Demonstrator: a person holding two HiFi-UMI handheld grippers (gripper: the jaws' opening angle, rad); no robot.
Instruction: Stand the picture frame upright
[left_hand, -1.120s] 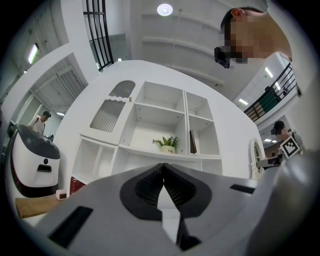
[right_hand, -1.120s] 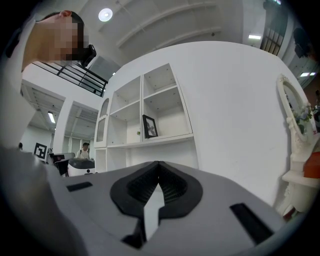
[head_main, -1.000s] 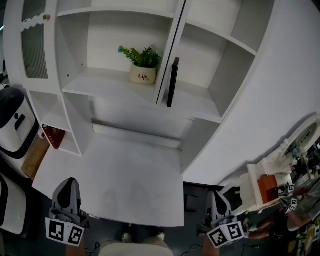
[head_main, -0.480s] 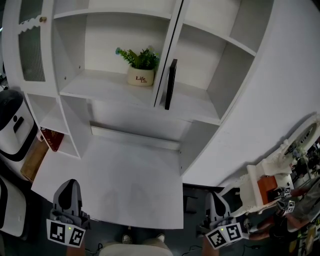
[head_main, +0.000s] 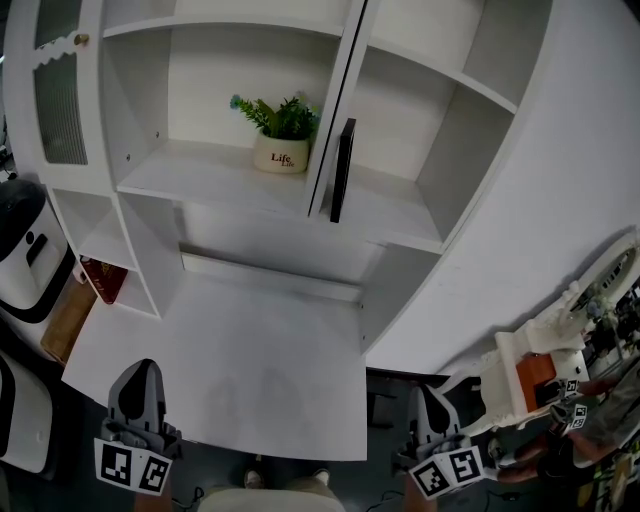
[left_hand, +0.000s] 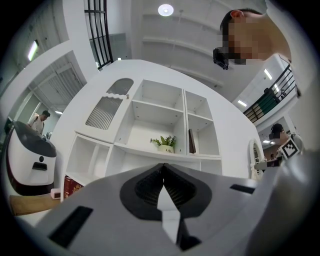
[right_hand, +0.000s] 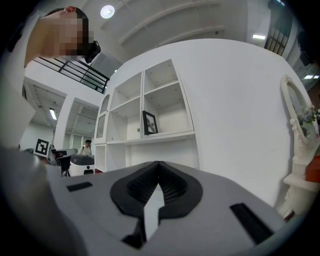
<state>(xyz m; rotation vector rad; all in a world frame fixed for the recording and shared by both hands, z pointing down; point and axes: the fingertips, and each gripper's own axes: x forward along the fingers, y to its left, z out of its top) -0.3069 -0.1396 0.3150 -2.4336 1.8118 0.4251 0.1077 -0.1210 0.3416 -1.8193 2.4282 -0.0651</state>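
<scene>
- White shelf unit (head_main: 200, 172) with open compartments rises from the back edge of the white surface (head_main: 230, 370).
- Plain white wall (head_main: 565, 170) at its right.
- Round ceiling lamp (left_hand: 165, 9) lit overhead.

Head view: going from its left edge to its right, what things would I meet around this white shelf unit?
white machine with a black top → dark red book → green plant in a white pot → black picture frame → ornate white stand with an orange panel
</scene>
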